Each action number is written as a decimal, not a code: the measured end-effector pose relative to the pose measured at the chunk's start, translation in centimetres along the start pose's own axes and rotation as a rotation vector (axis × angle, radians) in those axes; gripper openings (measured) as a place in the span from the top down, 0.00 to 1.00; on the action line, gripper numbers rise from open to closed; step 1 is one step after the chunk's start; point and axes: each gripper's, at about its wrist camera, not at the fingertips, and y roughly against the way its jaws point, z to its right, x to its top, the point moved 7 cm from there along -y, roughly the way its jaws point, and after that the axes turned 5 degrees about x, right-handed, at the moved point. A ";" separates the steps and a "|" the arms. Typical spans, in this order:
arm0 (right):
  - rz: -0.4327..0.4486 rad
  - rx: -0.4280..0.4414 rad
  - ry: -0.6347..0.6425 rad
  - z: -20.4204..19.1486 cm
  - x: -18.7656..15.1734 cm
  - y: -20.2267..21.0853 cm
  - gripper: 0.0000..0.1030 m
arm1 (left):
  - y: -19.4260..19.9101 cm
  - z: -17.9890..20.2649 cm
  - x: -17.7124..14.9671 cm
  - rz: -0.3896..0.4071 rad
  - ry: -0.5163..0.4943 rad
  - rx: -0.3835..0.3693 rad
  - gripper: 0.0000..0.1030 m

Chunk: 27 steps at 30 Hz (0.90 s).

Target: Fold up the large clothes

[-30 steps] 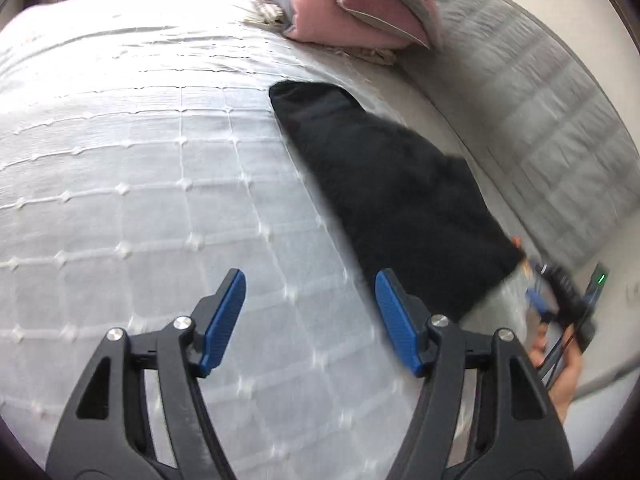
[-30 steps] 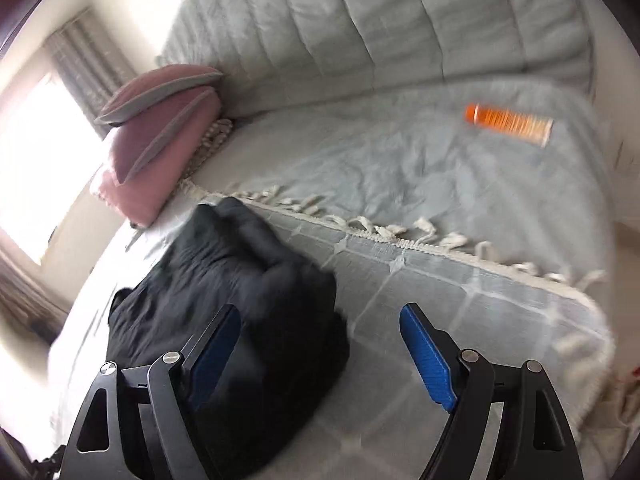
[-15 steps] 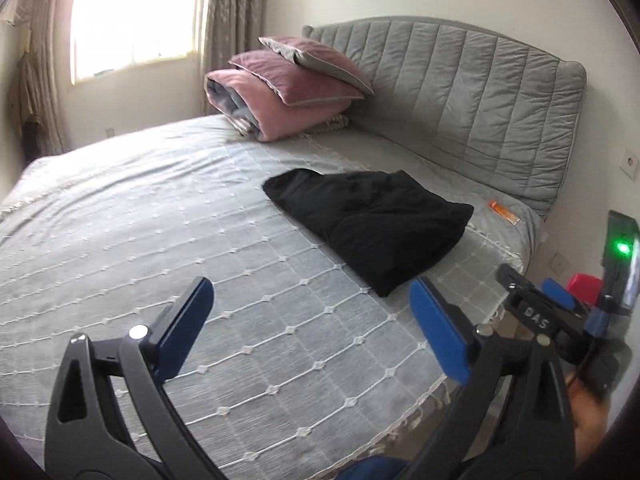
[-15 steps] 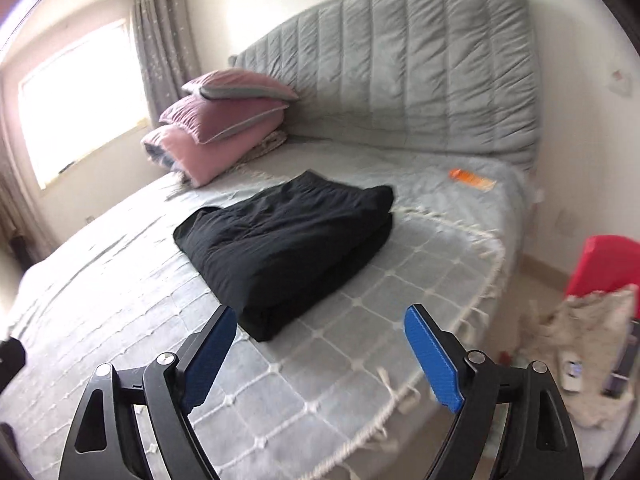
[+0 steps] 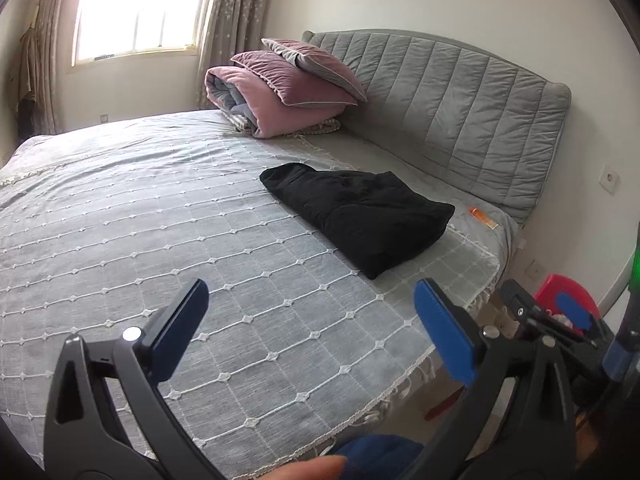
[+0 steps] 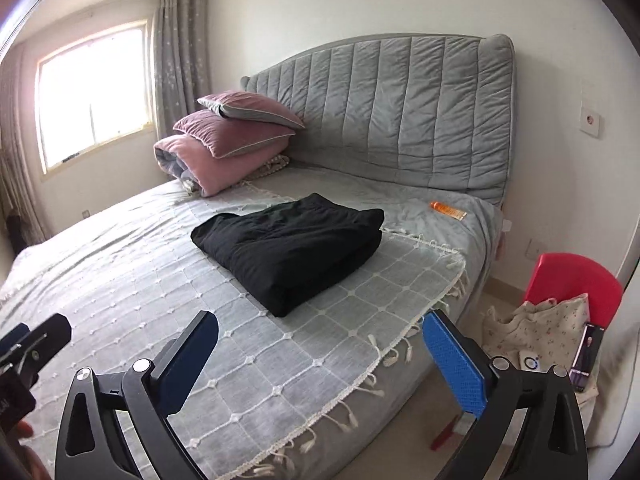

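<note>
The thick black folded garment [image 6: 290, 250] lies squared on the grey quilted bed [image 6: 140, 300], at twelve o'clock from both grippers; left gripper [image 5: 312, 330] and right gripper [image 6: 320, 354] hang released and empty, well apart from it. Folding looks finished; next likely calls for another garment

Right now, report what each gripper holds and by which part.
Nothing is held. The left gripper and right gripper are both open and empty; the folded black garment lies untouched on the bed.

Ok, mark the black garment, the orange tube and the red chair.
black garment [image 6: 288, 248], right wrist view, middle of folded top
orange tube [image 6: 448, 210], right wrist view, mid-body
red chair [image 6: 572, 276], right wrist view, backrest
</note>
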 end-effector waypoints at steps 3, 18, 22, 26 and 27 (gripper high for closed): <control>-0.009 -0.004 -0.044 0.3 -0.9 0.0 0.00 | -0.3 -0.6 -0.7 -0.016 0.017 0.042 0.01; -0.048 -0.008 -0.083 1.5 -5.3 -3.1 0.00 | -3.0 0.4 -2.6 -0.034 -0.012 0.075 0.01; -0.047 0.040 -0.031 1.1 -5.1 -3.1 0.00 | -3.8 0.2 -2.6 -0.047 -0.019 0.088 0.01; -0.022 0.020 -0.033 1.7 -4.8 -2.6 0.00 | -4.4 0.4 -2.5 -0.058 -0.004 0.069 0.01; -0.027 0.019 -0.035 1.8 -4.9 -2.7 0.00 | -4.6 0.4 -2.5 -0.064 -0.003 0.057 0.01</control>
